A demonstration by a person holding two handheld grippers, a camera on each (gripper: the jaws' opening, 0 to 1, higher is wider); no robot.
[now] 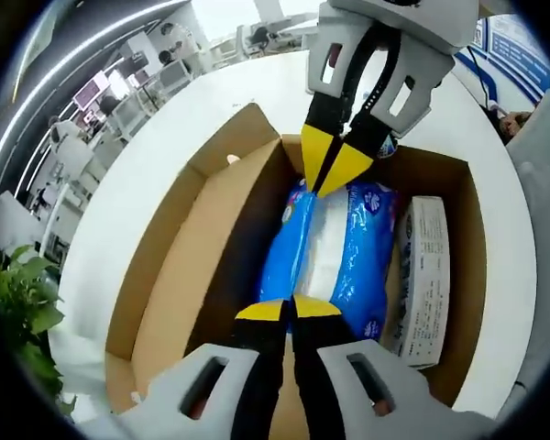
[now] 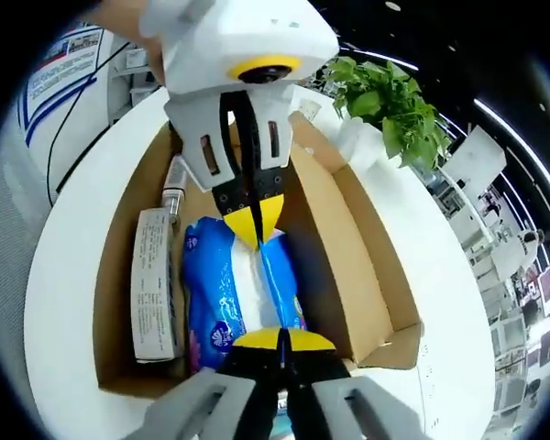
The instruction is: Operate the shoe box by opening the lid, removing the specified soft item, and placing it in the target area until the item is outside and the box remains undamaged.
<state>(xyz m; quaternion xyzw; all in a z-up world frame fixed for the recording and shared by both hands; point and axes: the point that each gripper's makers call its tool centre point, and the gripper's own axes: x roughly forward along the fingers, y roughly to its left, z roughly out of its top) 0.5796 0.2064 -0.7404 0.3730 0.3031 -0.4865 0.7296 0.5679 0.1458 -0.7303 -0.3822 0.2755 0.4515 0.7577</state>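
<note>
Left gripper view: left gripper [image 1: 289,308] at bottom, yellow tips pressed together on the near end of the blue-and-white soft pack [image 1: 335,252]. Pack lies inside the open shoe box [image 1: 179,266], which sits on the white tabletop [image 1: 119,197]. Right gripper [image 1: 335,165] comes in from the top, tips pinched on the pack's far end. White carton [image 1: 423,275] lies just beside the pack in the box. Right gripper view: lid flap [image 2: 353,261] folded outward; green plant [image 2: 390,105] beyond the box.
</note>
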